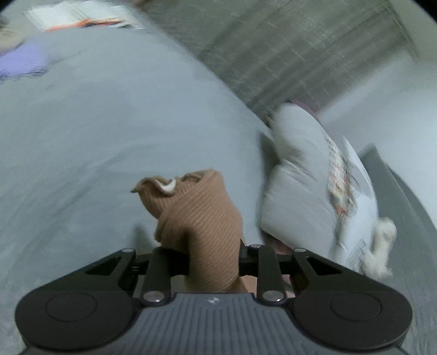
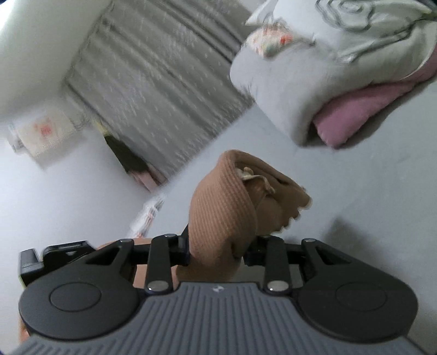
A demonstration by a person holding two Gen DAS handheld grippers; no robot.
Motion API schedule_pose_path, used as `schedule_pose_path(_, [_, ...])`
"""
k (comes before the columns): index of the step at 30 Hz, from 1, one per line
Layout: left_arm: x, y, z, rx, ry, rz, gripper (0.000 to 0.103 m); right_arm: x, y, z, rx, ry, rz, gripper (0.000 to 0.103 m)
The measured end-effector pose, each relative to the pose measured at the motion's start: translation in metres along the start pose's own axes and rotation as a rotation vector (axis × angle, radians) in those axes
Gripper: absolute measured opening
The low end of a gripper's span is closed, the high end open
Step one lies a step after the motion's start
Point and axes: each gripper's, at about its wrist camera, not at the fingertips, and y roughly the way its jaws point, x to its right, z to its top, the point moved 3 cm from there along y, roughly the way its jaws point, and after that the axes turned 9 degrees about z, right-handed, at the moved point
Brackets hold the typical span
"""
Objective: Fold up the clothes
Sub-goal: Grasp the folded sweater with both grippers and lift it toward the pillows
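A purple garment [image 1: 21,64] gets shown only in the left view; a pink cushion [image 2: 355,114] under the grey quilt [image 2: 286,90] only in the right. The brown ribbed top [image 1: 202,218] is bunched lengthwise, pointed away over the grey bed [image 1: 109,136]. It's clamped tight by the left gripper [image 1: 213,262] and right gripper [image 2: 218,251], both tilted.

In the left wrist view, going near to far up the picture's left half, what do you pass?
Left gripper shut on the brown ribbed garment → grey bed sheet → purple cloth → white-and-orange folded item.
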Motion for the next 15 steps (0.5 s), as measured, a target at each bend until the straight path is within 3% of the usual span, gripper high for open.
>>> schedule_pose_path(2, [0.037, 0.0, -0.005, -0.013, 0.064, -0.003, 0.027, 0.006, -0.031, 0.012, 0.037, 0.053, 0.005, 0.035])
schedule_pose_path(4, [0.1, 0.015, -0.027, -0.056, 0.168, -0.019, 0.028, 0.021, -0.073, 0.024, 0.107, 0.082, -0.023, 0.035])
schedule_pose_path(7, [0.188, 0.05, -0.069, -0.133, 0.314, -0.073, 0.028, 0.037, -0.137, 0.047, 0.258, 0.003, -0.147, 0.035])
schedule_pose_path(9, [0.255, 0.068, -0.108, -0.145, 0.43, -0.153, 0.028, 0.04, -0.172, 0.058, 0.347, -0.049, -0.206, 0.035])
schedule_pose_path(11, [0.316, 0.082, -0.149, -0.133, 0.52, -0.286, 0.028, 0.035, -0.233, 0.073, 0.517, -0.198, -0.347, 0.035])
schedule_pose_path(13, [0.372, 0.096, -0.19, -0.121, 0.596, -0.417, 0.029, 0.035, -0.271, 0.072, 0.627, -0.305, -0.462, 0.036])
schedule_pose_path(14, [0.392, 0.104, -0.211, -0.121, 0.62, -0.458, 0.03, 0.039, -0.293, 0.071, 0.689, -0.35, -0.541, 0.036])
schedule_pose_path(15, [0.404, 0.114, -0.227, -0.129, 0.634, -0.482, 0.035, 0.042, -0.3, 0.068, 0.71, -0.357, -0.567, 0.036])
